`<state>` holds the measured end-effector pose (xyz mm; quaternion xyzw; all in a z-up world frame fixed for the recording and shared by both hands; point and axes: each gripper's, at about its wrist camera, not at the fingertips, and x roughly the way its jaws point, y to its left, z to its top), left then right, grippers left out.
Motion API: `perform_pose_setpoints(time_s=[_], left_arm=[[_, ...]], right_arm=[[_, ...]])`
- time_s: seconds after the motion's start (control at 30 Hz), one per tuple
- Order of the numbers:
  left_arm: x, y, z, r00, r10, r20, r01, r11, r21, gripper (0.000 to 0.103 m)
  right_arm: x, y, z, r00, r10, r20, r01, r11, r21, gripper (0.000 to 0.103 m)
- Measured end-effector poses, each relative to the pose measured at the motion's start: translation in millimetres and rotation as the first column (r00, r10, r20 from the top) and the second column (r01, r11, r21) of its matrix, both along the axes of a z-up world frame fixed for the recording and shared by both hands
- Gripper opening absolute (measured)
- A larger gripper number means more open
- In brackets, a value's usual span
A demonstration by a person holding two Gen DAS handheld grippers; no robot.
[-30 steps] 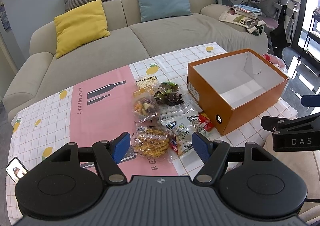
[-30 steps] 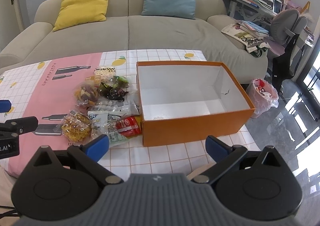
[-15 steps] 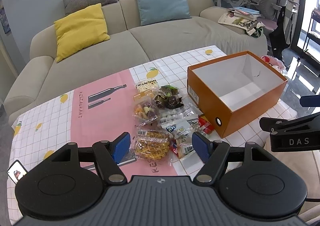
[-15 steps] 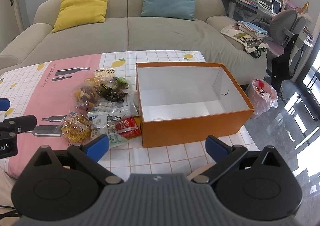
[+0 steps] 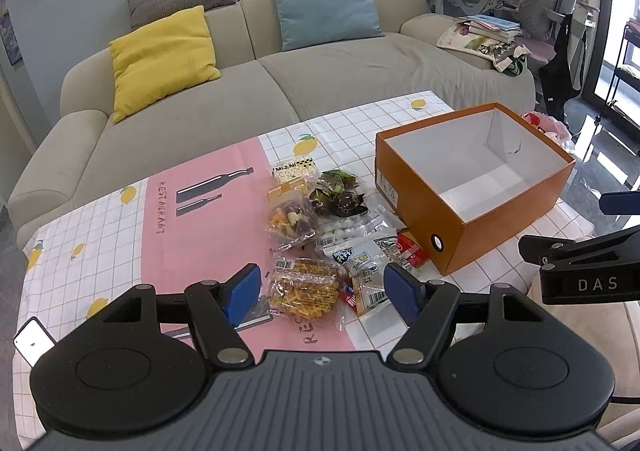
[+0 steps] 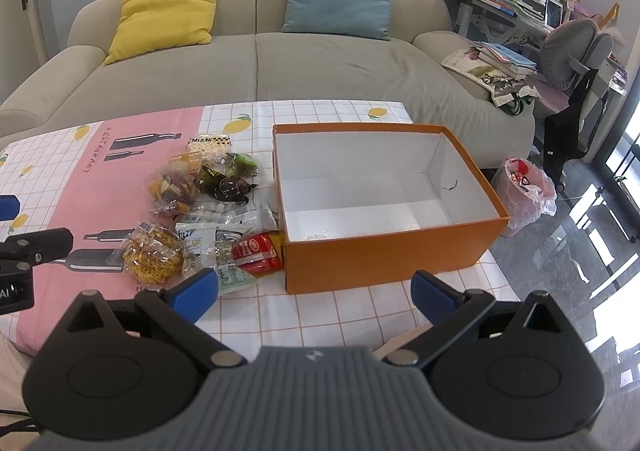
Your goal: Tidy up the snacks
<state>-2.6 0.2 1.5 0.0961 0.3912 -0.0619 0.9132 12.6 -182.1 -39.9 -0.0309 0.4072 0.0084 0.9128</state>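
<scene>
A heap of snack packets lies on the tablecloth just left of an open, empty orange box (image 5: 416, 203) (image 6: 384, 263). The heap holds a yellow snack bag (image 5: 306, 287) (image 6: 152, 255), a dried-fruit bag (image 5: 288, 223), dark green packets (image 5: 336, 195), a white-and-blue packet (image 5: 356, 255) and a red packet (image 6: 256, 251). My left gripper (image 5: 322, 291) hovers open above the near end of the heap, over the yellow bag, holding nothing. My right gripper (image 6: 316, 295) hangs open over the near table edge in front of the box, also with nothing in it.
A beige sofa (image 5: 340, 91) with yellow and blue cushions runs behind the table. A phone (image 5: 34, 339) lies at the table's near left corner. A bin with a pink bag (image 6: 524, 191) stands on the floor right of the box, with a desk chair (image 6: 576, 51) beyond.
</scene>
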Motion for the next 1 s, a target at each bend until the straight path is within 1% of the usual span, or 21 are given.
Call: perform_pose_setpoints(time_s=[0.6,0.7,0.8,0.83,0.87,1.0], left_arm=[[0,1,0,1.000,-0.002,0.002,0.002,1.000,0.000,0.083],[-1,8,3,1.000,0.002,0.018,-0.002,1.000,-0.010,0.083],[0,19,5,0.999,0.013,0.051,-0.011,1.000,-0.024,0.083],[1,23,5,0.998,0.017,0.061,-0.016,1.000,-0.024,0.083],[2,26,5,0.997,0.020,0.069,-0.019,1.000,-0.022,0.084],[9,34,-4,0.997,0.015,0.070,-0.014,1.000,-0.016,0.089]], right_arm=[[0,0,0,1.000,0.003,0.001,-0.003,1.000,-0.001,0.100],[-1,-4,3,0.999,0.038,0.035,-0.039,0.999,0.037,0.100],[-7,-13,6,0.987,0.058,0.149,-0.075,0.991,0.108,0.100],[-8,-16,7,0.979,0.063,0.192,-0.088,0.989,0.120,0.100],[-7,-17,6,0.975,0.068,0.211,-0.096,0.988,0.124,0.100],[9,-14,1,0.973,0.107,0.205,-0.140,0.978,0.155,0.100]])
